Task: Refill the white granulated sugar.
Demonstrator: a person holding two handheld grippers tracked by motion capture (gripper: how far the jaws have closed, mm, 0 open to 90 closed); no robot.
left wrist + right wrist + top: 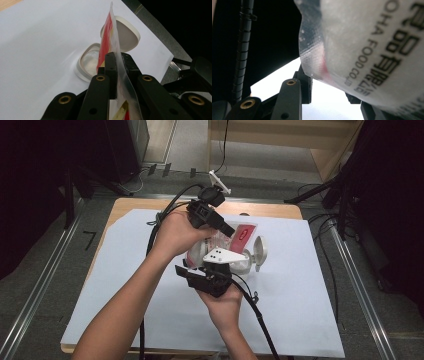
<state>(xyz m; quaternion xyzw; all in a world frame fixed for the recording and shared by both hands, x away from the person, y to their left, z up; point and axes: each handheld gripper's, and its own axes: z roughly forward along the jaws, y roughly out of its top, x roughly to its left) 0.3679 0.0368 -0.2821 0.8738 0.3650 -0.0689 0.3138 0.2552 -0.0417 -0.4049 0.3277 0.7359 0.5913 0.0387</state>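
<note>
The left tool (227, 231) is clamped tight on the edge of a clear plastic food pouch with a red label and black printed lettering (239, 238); in the left gripper view the pouch (113, 45) stands on edge between the two closed jaws, its film pinched flat between them. The right tool (197, 270) is held from below by the person's right hand (222, 302); in the right gripper view the bulging, pale-filled body of the pouch (367, 42) lies across the part-open jaws; whether their pads press on it cannot be told. The pouch is raised above the table (150, 205), over the white paper sheet (130, 285) that covers the wooden top, between the two tools. Just beside it, to the right in the high view, stands a white rounded plastic container with its hinged lid swung open (255, 255); in the left gripper view the container (87, 62) sits on the sheet directly beyond the pouch, mouth exposed, lid tilted back behind it.
</note>
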